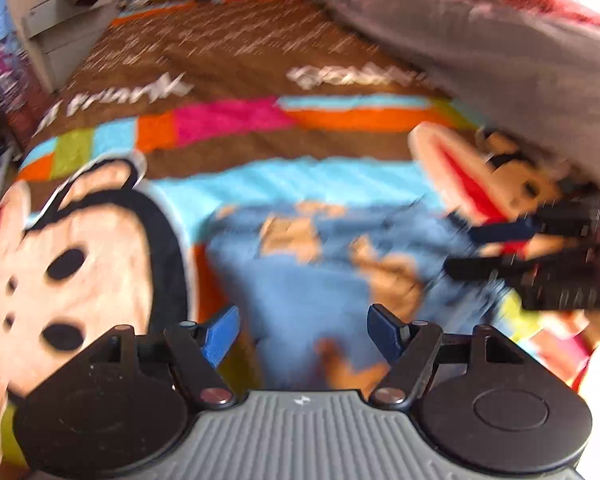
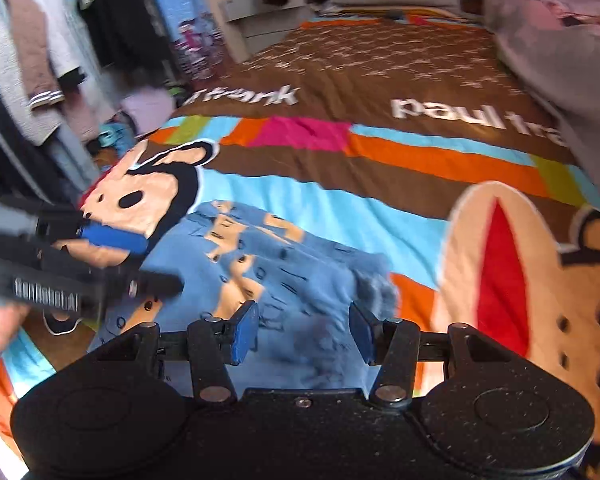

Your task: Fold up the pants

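While blue pants (image 2: 284, 272) lie on cartoon-monkey bedspread (image 2: 340, 168), clothes rack (image 2: 32, 60) beside; both claws released.

Blue patterned pants (image 2: 268, 264) lying on a cartoon bedspread (image 2: 380, 160).
Right gripper (image 2: 302, 330) hovering near, jaws standing apart over the pants; left gripper (image 2: 140, 260) reaching in from the left.

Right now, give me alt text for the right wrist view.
Blue patterned pants lie bunched on a colourful cartoon monkey bedspread, with the open right gripper above them, nothing between its pads. The left gripper reaches in from the left; clothes hang behind.
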`<state>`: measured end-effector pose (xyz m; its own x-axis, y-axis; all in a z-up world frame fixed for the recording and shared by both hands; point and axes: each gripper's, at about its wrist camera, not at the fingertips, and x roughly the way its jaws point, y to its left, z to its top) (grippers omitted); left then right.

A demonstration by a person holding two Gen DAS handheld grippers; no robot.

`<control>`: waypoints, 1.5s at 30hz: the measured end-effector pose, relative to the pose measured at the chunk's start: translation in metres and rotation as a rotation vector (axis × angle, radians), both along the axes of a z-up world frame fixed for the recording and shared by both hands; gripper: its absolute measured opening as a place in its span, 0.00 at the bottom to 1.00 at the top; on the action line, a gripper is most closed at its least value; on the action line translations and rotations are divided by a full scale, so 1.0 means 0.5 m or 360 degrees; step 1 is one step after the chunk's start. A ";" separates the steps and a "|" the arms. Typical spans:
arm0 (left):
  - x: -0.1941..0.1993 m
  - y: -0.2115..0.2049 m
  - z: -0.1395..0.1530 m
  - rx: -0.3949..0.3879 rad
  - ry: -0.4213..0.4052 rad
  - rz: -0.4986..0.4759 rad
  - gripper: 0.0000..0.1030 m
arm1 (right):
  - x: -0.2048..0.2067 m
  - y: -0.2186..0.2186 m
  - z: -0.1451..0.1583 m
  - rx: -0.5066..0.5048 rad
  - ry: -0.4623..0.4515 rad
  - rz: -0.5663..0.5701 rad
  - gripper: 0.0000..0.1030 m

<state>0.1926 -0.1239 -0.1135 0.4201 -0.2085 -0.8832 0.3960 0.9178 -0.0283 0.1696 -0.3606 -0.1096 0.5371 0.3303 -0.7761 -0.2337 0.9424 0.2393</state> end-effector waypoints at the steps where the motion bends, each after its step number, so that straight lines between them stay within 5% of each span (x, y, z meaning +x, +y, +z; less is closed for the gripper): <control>1: -0.004 0.012 -0.017 0.0035 0.0045 0.0050 0.74 | 0.014 0.001 -0.017 0.0004 0.0041 0.0030 0.51; 5: -0.016 0.079 -0.050 -0.0100 0.0171 0.0272 0.86 | 0.021 -0.030 -0.090 -0.0007 0.0135 0.0113 0.50; 9: -0.008 0.117 -0.032 -0.0195 0.0302 0.0475 0.89 | -0.001 -0.060 -0.043 0.0050 0.0142 0.0069 0.57; 13: -0.020 0.134 -0.011 -0.0175 0.0281 0.0545 0.95 | -0.056 -0.064 0.000 0.0130 0.0155 -0.0030 0.68; 15: -0.023 0.138 -0.033 -0.0109 0.0357 0.0562 0.95 | -0.079 -0.043 -0.015 0.0071 0.0208 -0.0078 0.70; 18: -0.030 0.160 -0.045 -0.0201 0.0389 0.0631 0.95 | -0.108 -0.022 -0.069 -0.0095 0.0320 -0.0202 0.62; 21: -0.045 0.158 -0.009 -0.0200 0.0338 0.0635 0.95 | -0.150 -0.035 -0.043 0.0033 0.0254 -0.0364 0.65; 24: -0.065 0.143 0.040 -0.0169 0.0279 0.0602 0.96 | -0.197 -0.028 0.019 0.0059 0.0136 -0.0436 0.80; 31: -0.125 0.115 0.139 -0.0180 0.0161 0.0486 0.99 | -0.267 0.001 0.112 0.0155 0.0022 -0.0567 0.85; 45: -0.185 0.123 0.116 -0.0070 0.0210 0.0472 0.99 | -0.316 0.034 0.121 0.0124 0.0046 -0.0614 0.94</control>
<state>0.1001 -0.0623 -0.0553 0.3505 -0.1334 -0.9270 0.1018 0.9894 -0.1039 0.0114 -0.3435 -0.0491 0.6116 0.1670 -0.7733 0.1417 0.9386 0.3147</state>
